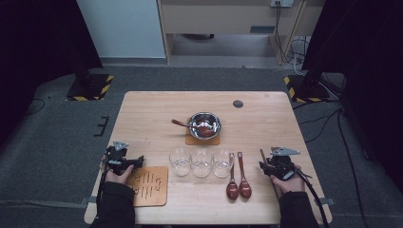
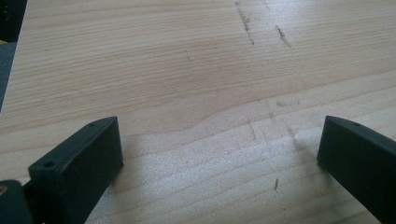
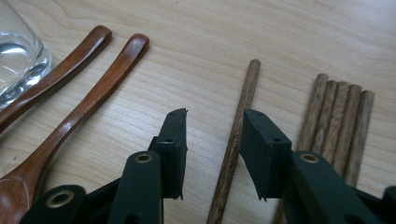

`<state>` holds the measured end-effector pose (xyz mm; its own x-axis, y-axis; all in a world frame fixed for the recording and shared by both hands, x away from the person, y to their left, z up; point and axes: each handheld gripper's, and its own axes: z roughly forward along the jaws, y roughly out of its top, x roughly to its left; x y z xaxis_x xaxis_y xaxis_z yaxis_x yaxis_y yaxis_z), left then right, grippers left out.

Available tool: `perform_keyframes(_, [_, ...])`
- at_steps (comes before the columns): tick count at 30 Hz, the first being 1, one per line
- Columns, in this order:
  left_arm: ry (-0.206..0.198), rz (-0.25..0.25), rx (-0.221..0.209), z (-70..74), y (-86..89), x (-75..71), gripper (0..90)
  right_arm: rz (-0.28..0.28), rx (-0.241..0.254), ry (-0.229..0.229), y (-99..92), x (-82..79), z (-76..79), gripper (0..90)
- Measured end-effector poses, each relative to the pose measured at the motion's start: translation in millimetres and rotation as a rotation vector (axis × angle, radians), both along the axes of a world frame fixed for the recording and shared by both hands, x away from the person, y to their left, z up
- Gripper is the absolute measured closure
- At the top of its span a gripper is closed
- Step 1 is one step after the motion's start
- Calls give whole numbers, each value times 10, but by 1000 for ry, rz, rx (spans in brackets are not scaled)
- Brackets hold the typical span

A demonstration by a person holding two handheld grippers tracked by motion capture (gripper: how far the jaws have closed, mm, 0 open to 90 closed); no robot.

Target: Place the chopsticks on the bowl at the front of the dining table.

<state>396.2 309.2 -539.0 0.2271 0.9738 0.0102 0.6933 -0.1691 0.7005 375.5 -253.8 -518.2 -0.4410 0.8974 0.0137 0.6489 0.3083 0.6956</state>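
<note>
My right gripper (image 3: 213, 116) is open, low over the table, with its jaws on either side of a single dark wooden chopstick (image 3: 243, 100). The right jaw stands close against the stick and a gap remains on the left side. A bundle of several chopsticks (image 3: 336, 112) lies just right of it. In the high view the right gripper (image 1: 272, 164) sits at the table's right front with the chopstick (image 1: 262, 156) beside it. My left gripper (image 2: 219, 126) is wide open over bare wood, at the table's left front (image 1: 122, 156).
Two brown wooden spoons (image 1: 237, 183) lie left of the right gripper, beside a row of three empty glasses (image 1: 201, 162). A steel bowl (image 1: 205, 124) with a spoon (image 1: 180, 123) in it rests on a coaster mid-table. A wooden mat (image 1: 149, 186) lies by the left hand.
</note>
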Motion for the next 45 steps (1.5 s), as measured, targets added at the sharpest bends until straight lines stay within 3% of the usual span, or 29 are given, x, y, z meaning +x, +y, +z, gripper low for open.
perform_keyframes(6, [0, 0, 0, 0, 0, 0, 0, -7, -21, -47, -36, -99, 9, 665])
perform_keyframes(19, [0, 0, 0, 0, 0, 0, 0, 2, -27, -22, -79, -231, -47, 725])
perform_keyframes(33, [0, 0, 0, 0, 0, 0, 0, -1, -42, 1, -58, -208, -97, 790])
perform_keyframes(45, [0, 0, 0, 0, 0, 0, 0, -4, -41, -6, -10, -186, -100, 829])
